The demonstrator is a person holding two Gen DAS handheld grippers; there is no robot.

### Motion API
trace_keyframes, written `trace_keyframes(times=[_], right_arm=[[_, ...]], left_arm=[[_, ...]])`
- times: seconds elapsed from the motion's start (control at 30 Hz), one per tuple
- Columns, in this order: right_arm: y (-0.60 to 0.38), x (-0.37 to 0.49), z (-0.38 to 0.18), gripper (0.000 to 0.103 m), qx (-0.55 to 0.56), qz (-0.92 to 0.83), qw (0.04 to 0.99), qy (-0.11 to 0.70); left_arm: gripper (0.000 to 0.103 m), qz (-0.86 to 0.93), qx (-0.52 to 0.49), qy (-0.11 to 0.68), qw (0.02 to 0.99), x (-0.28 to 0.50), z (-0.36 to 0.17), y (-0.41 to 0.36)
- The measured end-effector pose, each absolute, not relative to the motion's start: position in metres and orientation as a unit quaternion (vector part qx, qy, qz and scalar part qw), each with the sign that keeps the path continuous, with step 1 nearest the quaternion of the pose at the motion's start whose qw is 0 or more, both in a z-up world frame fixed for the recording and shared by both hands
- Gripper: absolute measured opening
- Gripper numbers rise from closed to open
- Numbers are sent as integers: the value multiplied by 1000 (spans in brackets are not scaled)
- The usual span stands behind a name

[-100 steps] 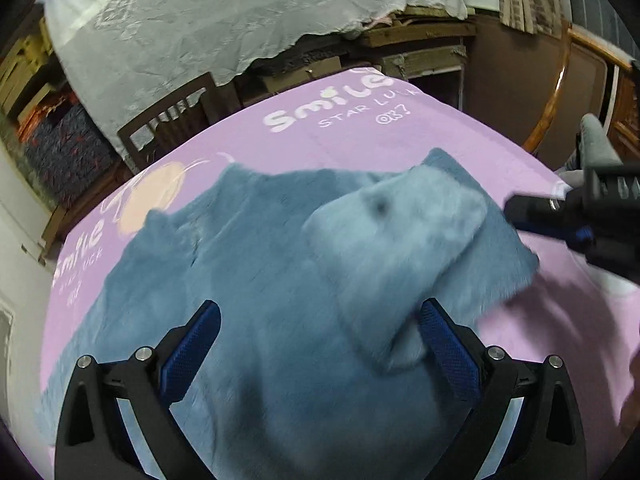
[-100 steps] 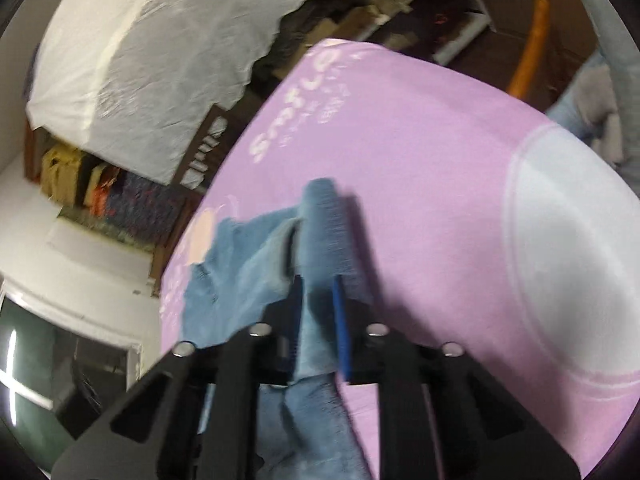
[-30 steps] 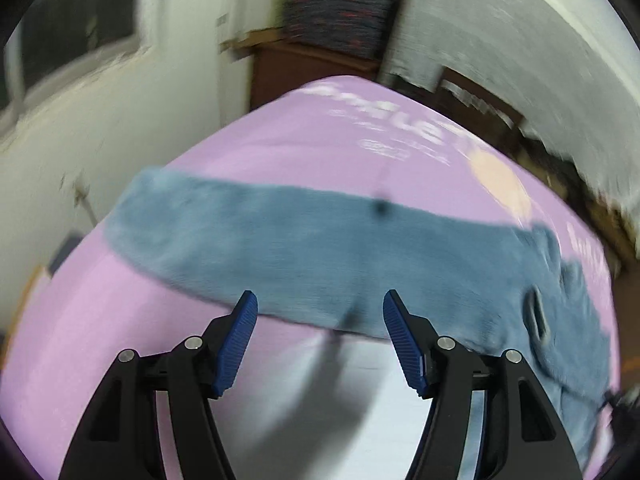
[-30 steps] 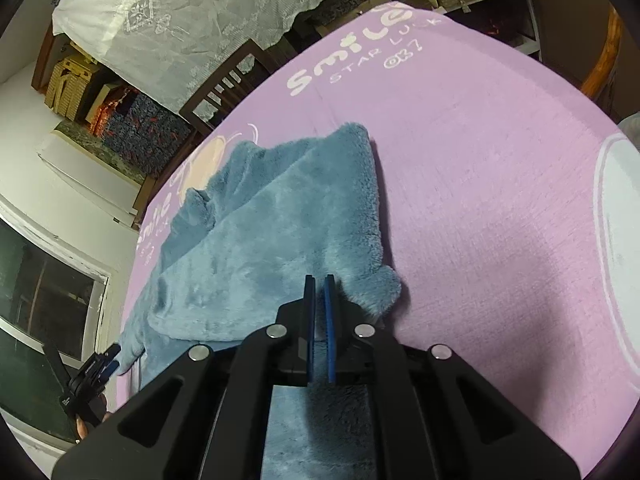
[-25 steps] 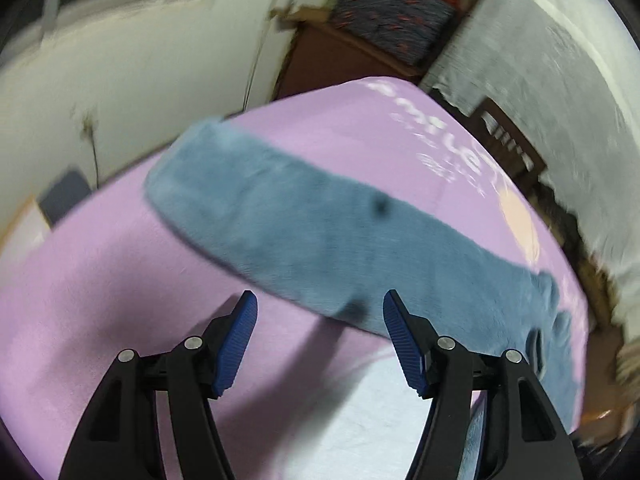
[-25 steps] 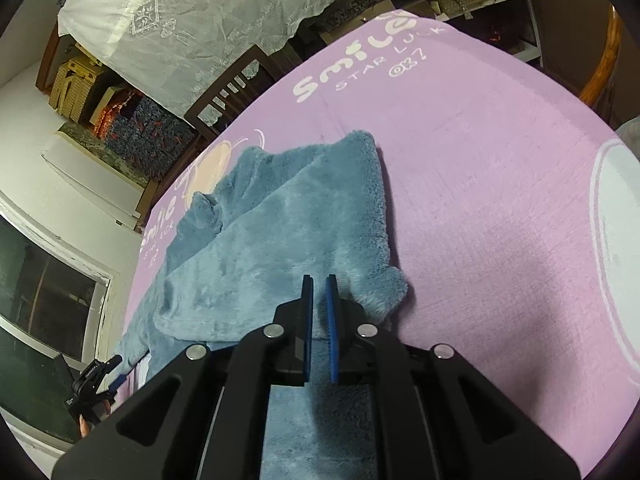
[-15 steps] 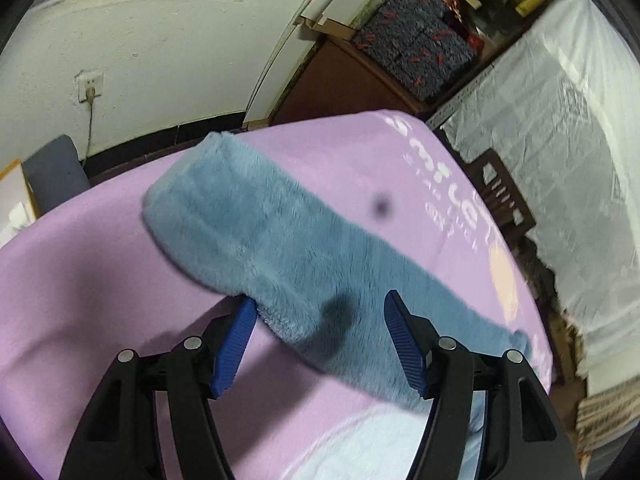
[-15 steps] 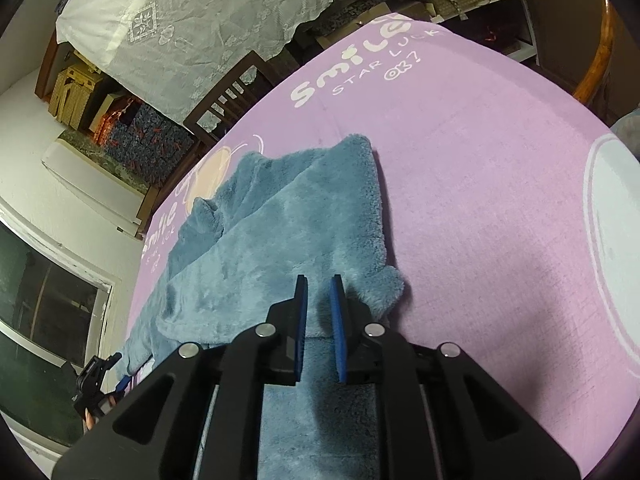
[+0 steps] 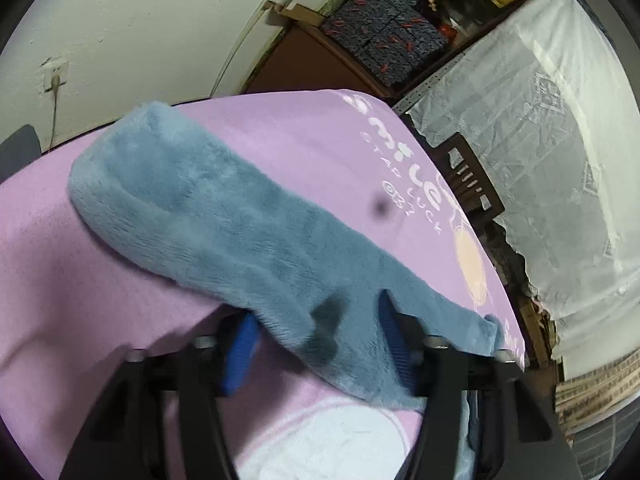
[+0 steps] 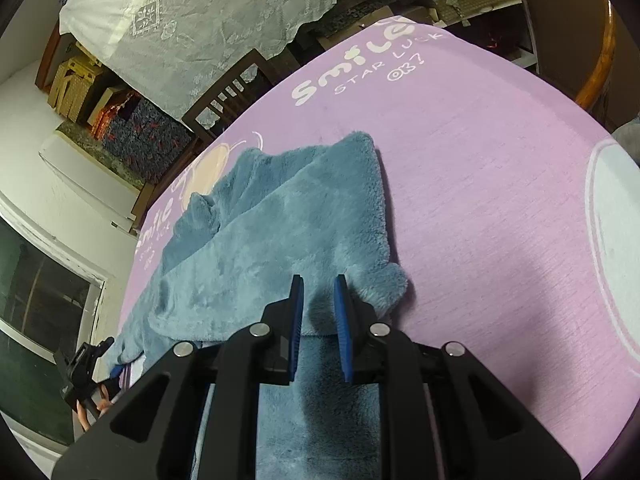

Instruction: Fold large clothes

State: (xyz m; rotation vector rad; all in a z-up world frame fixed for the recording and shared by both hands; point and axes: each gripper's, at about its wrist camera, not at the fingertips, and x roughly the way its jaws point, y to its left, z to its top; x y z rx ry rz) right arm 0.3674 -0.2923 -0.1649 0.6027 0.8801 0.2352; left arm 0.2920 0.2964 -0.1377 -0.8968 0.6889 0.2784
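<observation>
Fleece garment (image 10: 280, 240), blue-grey and plush, lies spread across the pink cloth (image 10: 480, 168) that covers the desk, its bulk toward the window side and one long sleeve (image 9: 208, 216) stretched out toward the corner by the wall. The left claw (image 9: 320, 340) straddles the near edge of that sleeve; its jaws are closing with the fleece between them, and whether the blue pads already press on it cannot be told through the blur. The right claw (image 10: 318, 320) stands a narrow gap apart above the garment's near part, with fleece showing through the gap but nothing clamped. In the right wrist view the left claw is small at the far left edge, with fingers (image 10: 102, 398) of the person's hand beside it. Beyond the desk stand a dark wooden chair (image 10: 232, 92), a white lace cover (image 10: 208, 12) draped over furniture, and stacked patterned boxes (image 9: 392, 36) on a shelf.
</observation>
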Motion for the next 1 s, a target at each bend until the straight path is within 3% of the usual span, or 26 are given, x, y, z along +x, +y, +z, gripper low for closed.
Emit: trace_keyframes(times=[0.1, 0.27, 0.6, 1.0], right_arm=[[-291, 368, -165, 16, 283, 111, 856, 418], [-290, 367, -163, 16, 284, 111, 857, 415], [-296, 368, -166, 16, 306, 114, 847, 419], [-303, 369, -167, 16, 328, 119, 838, 419]], left_arm=[[17, 132, -454, 321, 821, 286, -146, 312], [12, 137, -432, 318, 833, 284, -140, 313], [11, 130, -255, 335, 898, 314, -79, 229], [10, 58, -133, 334, 931, 351, -30, 95]])
